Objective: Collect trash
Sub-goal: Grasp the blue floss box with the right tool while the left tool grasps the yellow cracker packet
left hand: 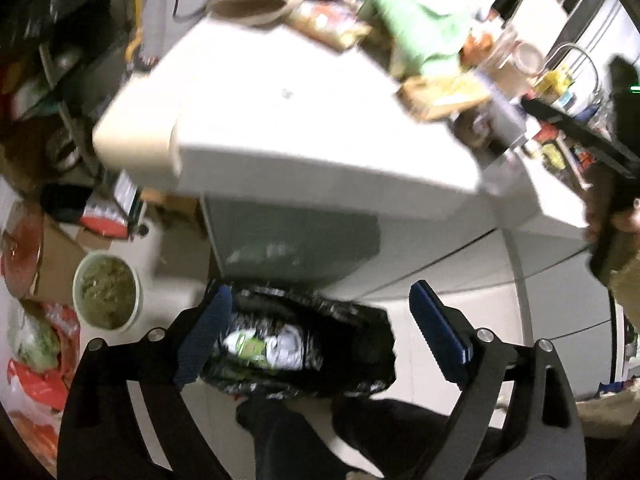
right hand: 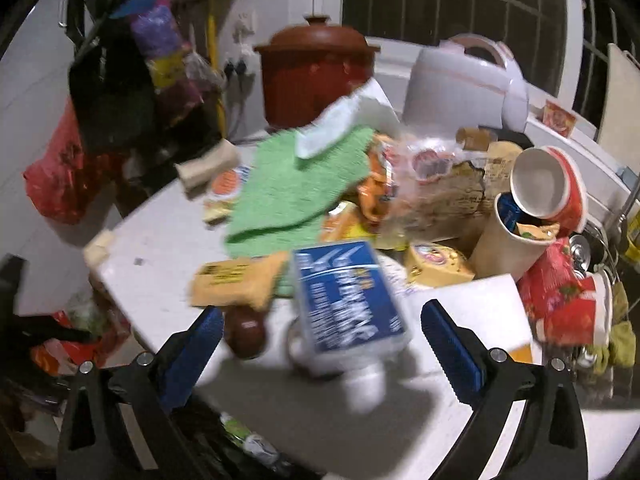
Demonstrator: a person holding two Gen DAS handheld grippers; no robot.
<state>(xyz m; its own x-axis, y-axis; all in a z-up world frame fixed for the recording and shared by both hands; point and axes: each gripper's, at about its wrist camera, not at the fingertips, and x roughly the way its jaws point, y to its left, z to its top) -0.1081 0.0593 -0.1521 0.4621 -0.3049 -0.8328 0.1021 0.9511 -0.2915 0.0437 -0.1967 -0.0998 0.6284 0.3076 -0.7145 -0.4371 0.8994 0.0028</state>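
My left gripper [left hand: 320,332] hangs spread wide with nothing in it, and the black trash bag [left hand: 304,344] sits straight below between its fingers, wrappers inside. My right gripper [right hand: 320,344] is equally wide and empty; just ahead of it on the white counter [right hand: 160,248] lies a blue packet [right hand: 348,296], with a green cloth [right hand: 296,188] beyond.

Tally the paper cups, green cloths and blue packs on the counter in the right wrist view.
Paper cups: 3
Green cloth: 1
Blue pack: 1
Total: 5
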